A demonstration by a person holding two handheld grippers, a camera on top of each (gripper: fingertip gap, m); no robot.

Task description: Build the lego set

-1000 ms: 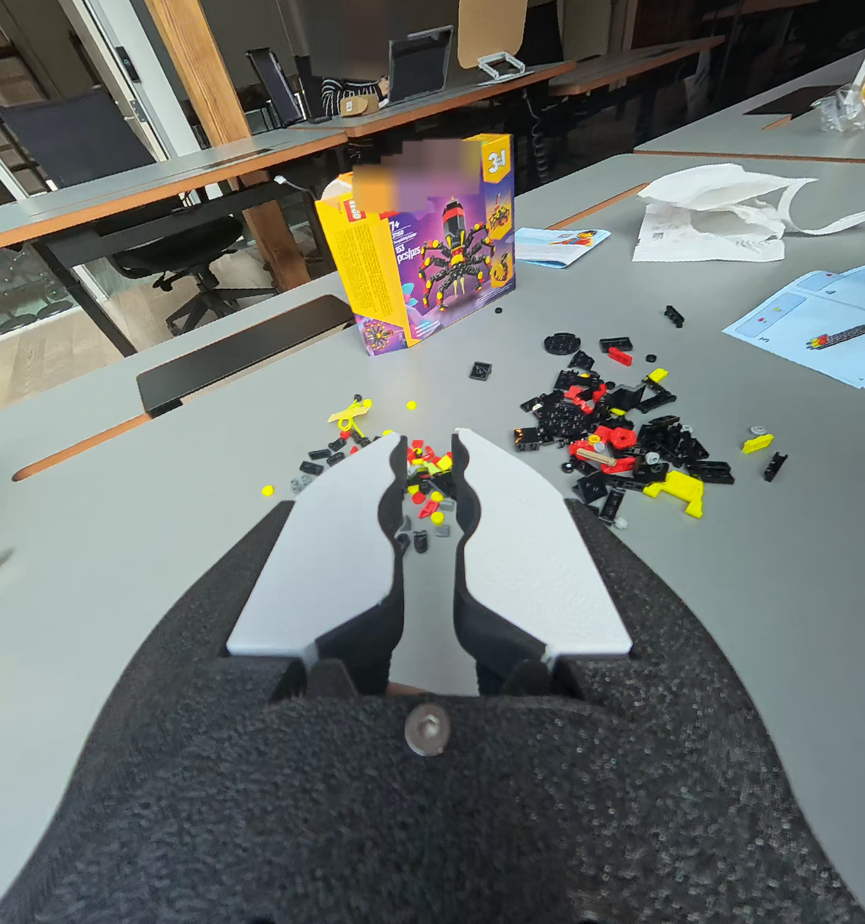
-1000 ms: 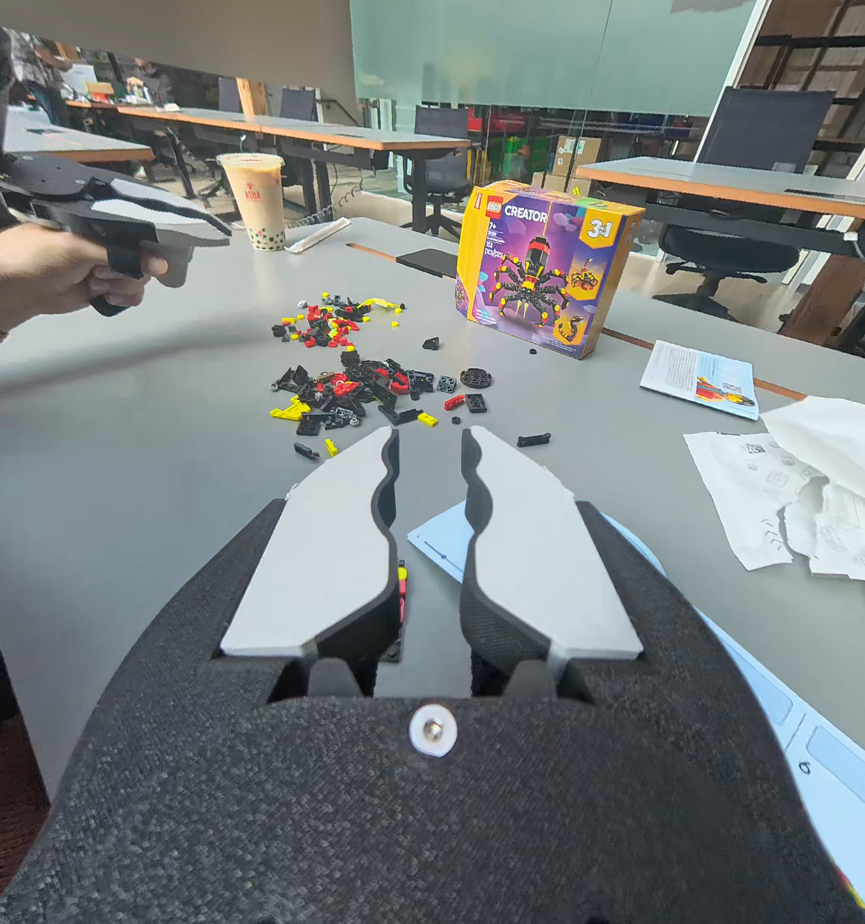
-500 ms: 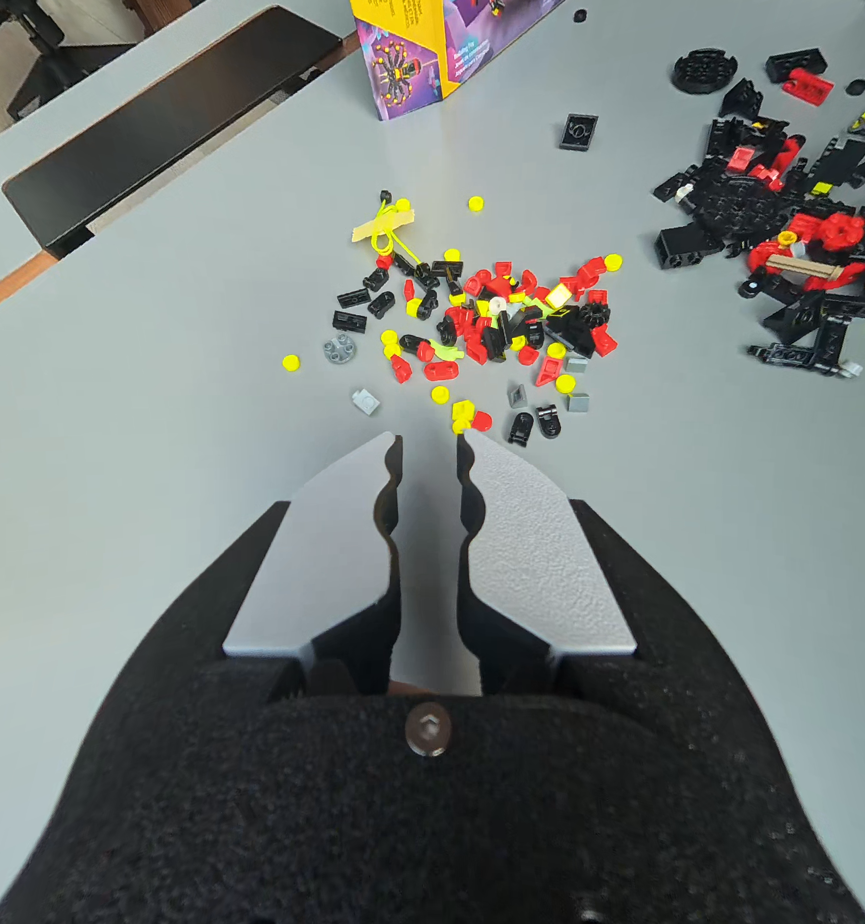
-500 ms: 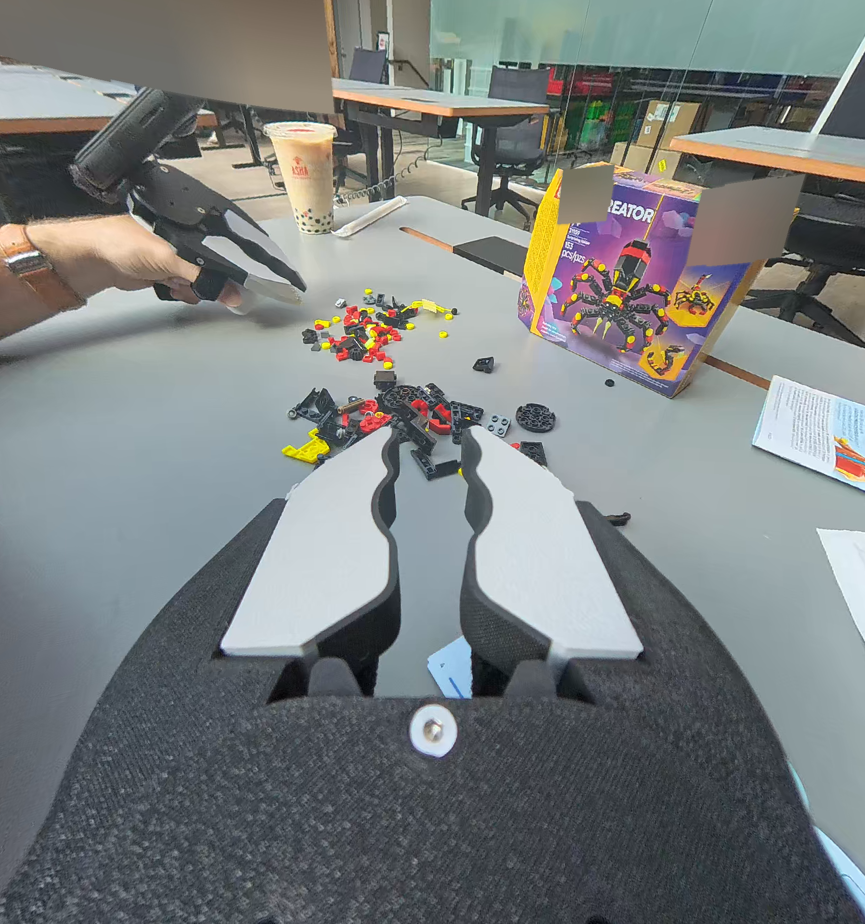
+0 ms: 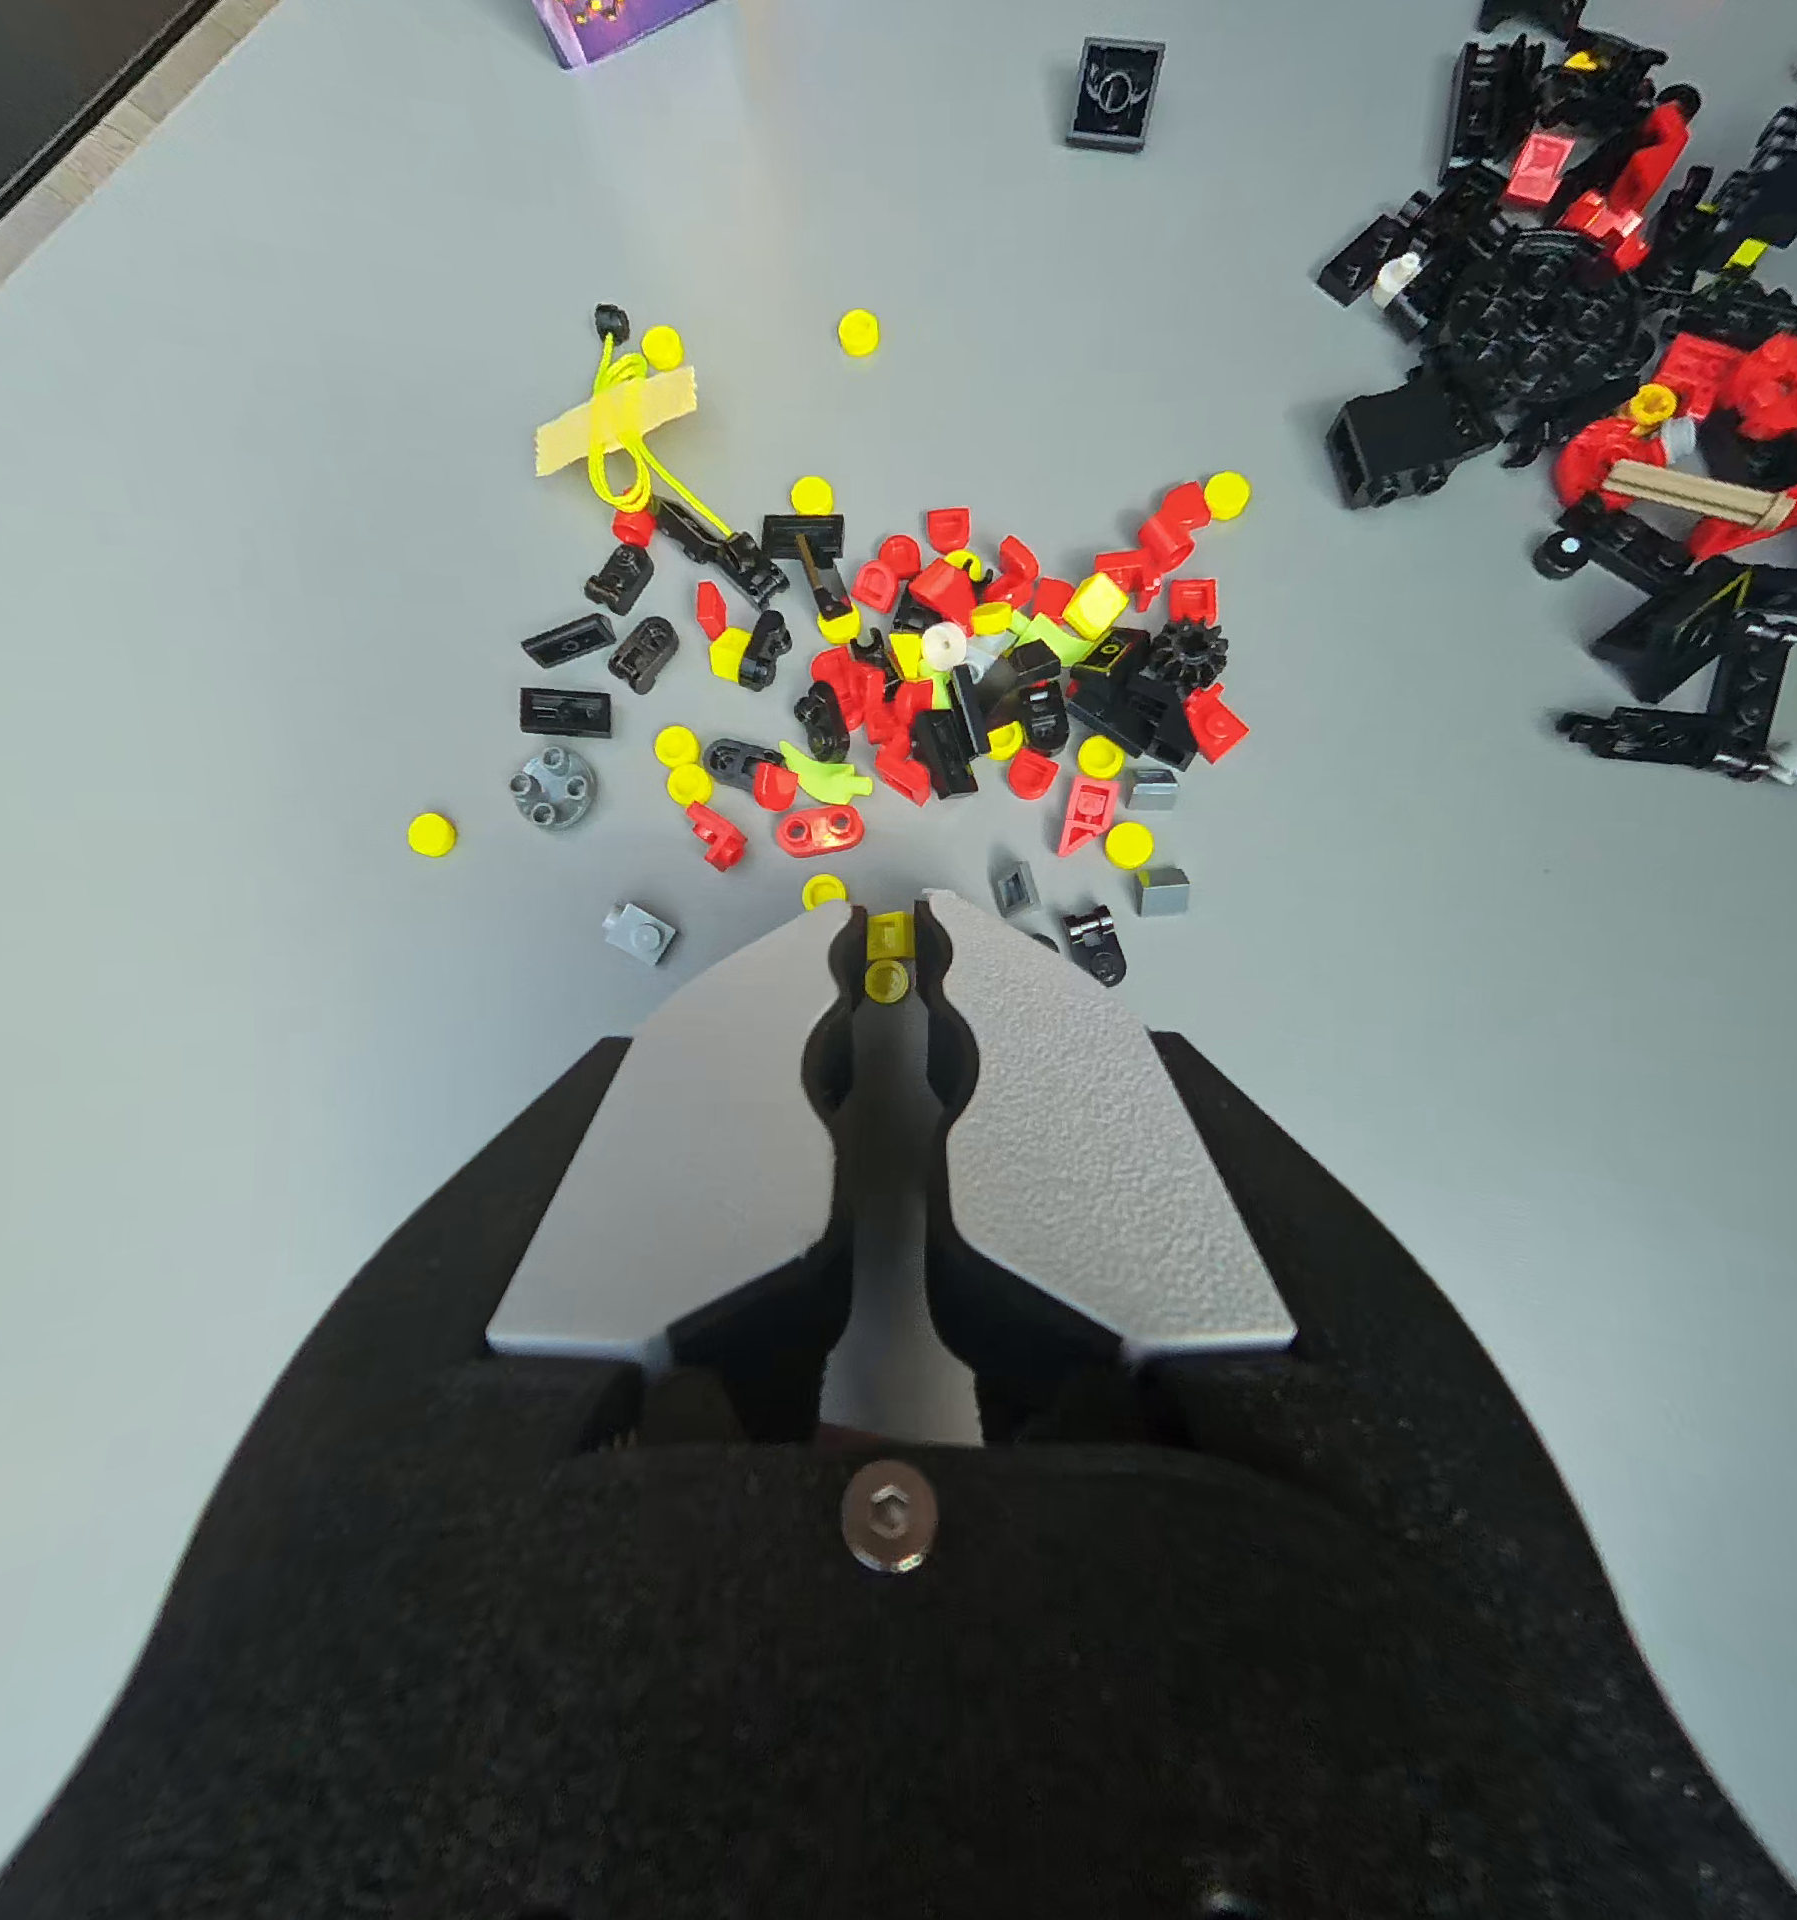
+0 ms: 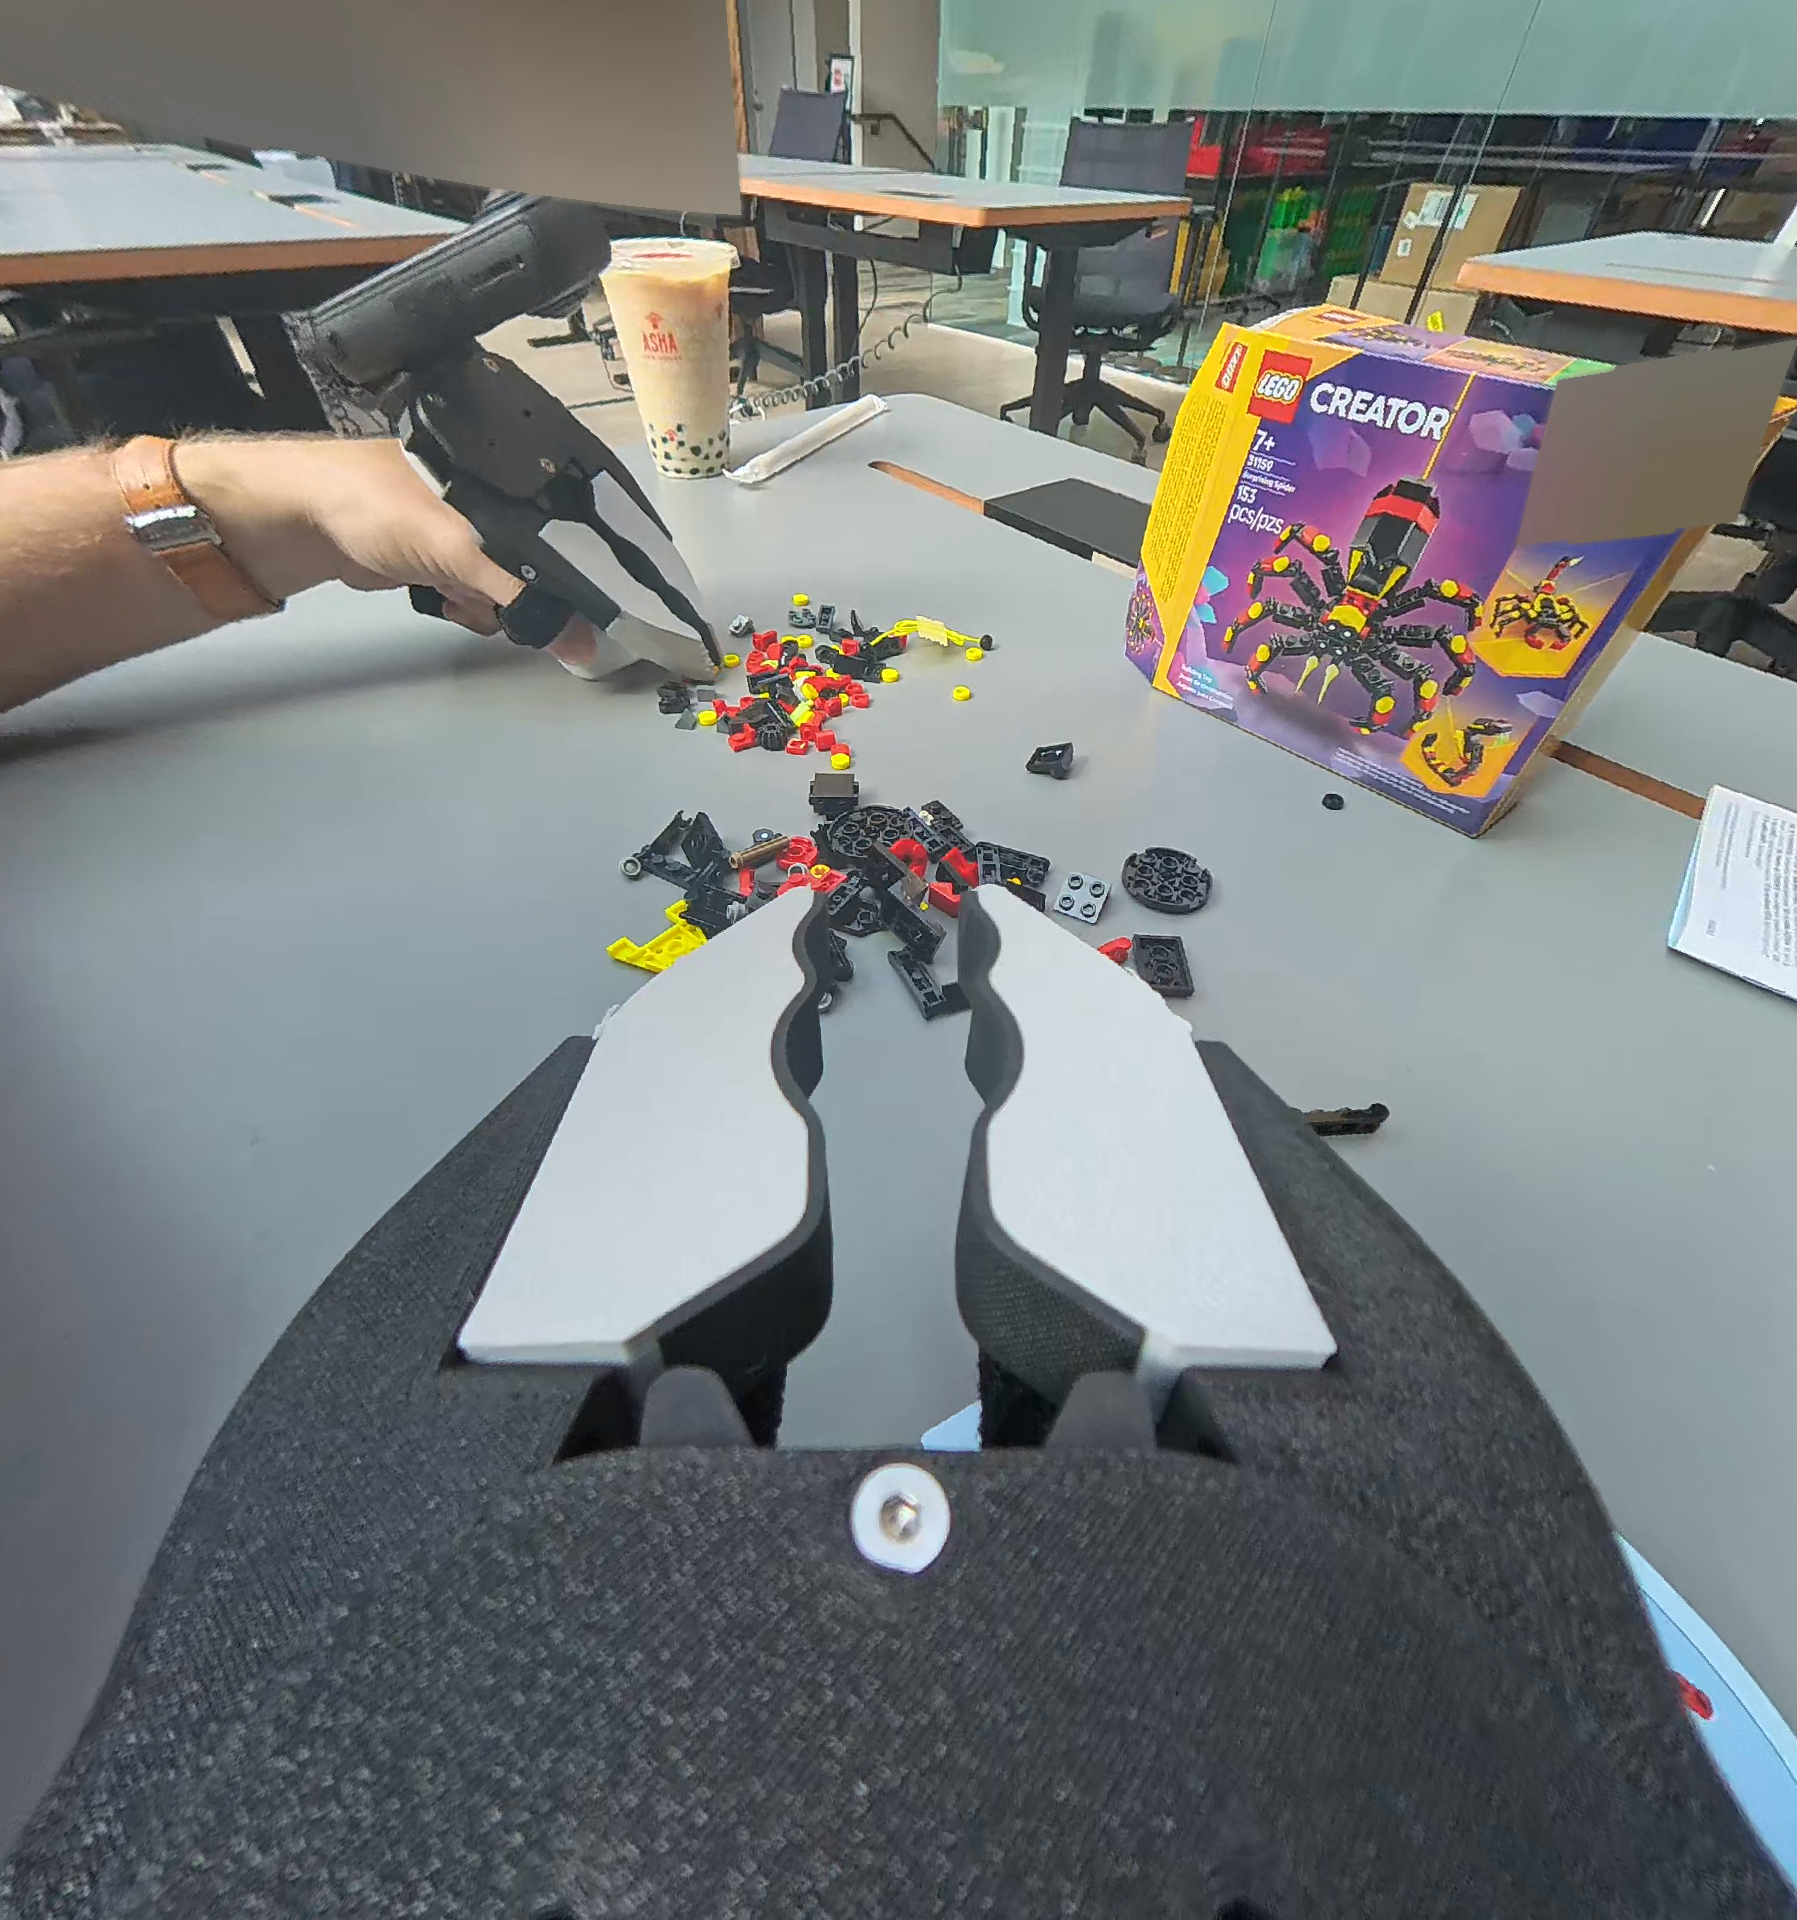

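Note:
My left gripper is down at the near edge of a pile of small red, yellow and black Lego pieces on the grey table. Its fingers are closed around a small yellow brick, with a round yellow stud just behind it. In the right wrist view the left gripper touches the table beside that pile. My right gripper is open and empty, above the near edge of a second pile of larger black and red pieces, which also shows in the left wrist view.
The purple and yellow Lego box stands at the back right. A drink cup stands behind the left hand. A booklet lies at the right and a blue instruction sheet lies under my right gripper. A loose black tile lies apart. One gripper's finger ends stand about 30 cm off the other's.
My left gripper has come down onto the small pile and its fingers have narrowed around the yellow brick. My right gripper has moved forward toward the larger pile and stays open.

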